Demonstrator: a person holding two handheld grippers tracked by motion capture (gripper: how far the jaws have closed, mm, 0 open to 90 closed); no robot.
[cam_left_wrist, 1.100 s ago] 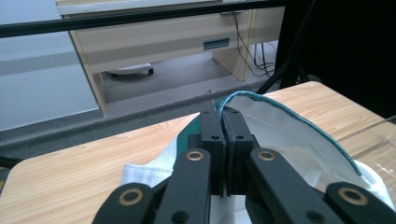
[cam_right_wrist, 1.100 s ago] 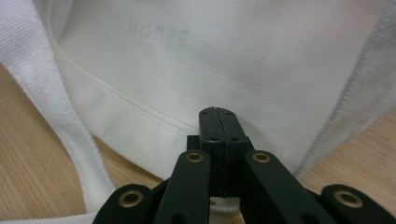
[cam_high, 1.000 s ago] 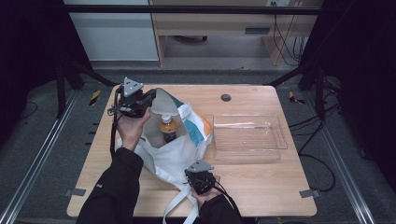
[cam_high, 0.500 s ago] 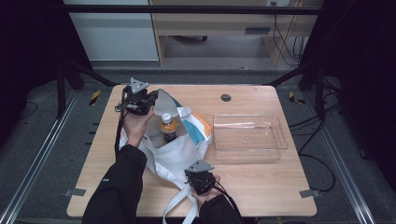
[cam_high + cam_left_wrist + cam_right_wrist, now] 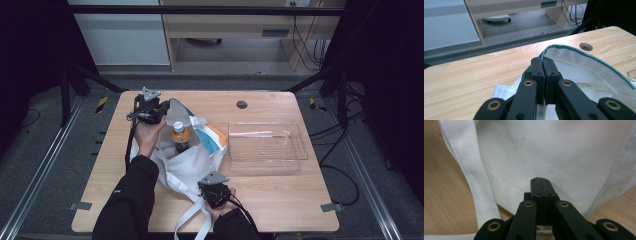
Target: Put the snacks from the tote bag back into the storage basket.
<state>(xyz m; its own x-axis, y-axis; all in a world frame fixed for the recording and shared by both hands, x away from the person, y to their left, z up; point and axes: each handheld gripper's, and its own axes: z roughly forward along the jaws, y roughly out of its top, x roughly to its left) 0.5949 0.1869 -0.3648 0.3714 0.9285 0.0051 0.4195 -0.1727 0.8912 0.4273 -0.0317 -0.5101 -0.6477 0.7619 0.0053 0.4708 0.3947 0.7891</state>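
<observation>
The white tote bag [image 5: 192, 162] lies open at the tabletop's [image 5: 280, 197] centre-left, an orange-capped bottle [image 5: 180, 137] standing in its mouth. At the bag's 11 o'clock, the left hand-held gripper [image 5: 159, 116] has its jaws together, clamped on the teal-edged rim [image 5: 574, 53]. At 5 o'clock the right hand-held gripper [image 5: 214, 192] is closed at the bag's bottom edge. Keep the rim lifted and taut, the base pinned, so the bottle can come out towards the clear tray [image 5: 267, 147] at 3 o'clock.
</observation>
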